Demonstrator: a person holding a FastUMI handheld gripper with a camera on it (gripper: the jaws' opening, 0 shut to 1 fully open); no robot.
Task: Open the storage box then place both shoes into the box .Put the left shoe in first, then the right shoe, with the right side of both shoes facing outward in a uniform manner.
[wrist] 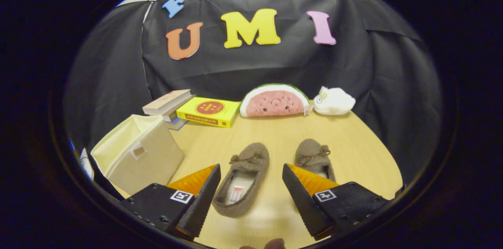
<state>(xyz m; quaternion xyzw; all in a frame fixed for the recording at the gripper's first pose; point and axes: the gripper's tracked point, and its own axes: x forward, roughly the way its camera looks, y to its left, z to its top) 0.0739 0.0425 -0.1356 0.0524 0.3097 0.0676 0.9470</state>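
Your claw (251, 170) hangs wide open over the table (353, 143), gripping nothing. Between your fingers lies the left shoe (243, 180), its toe pointing away from you; a label inside it is too small to make out. The right shoe (314, 158) sits just beyond your right finger, which hides its heel. The storage box (137, 152) stands beside your left finger, partly cut off behind it. Well beyond are books (196, 109), a watermelon plush (274, 101) and a white plush (333, 101).

The light is soft and even, coming from above. The counter (353, 143) shines a little near its front edge. Edges bend round. Everything looks sharp.
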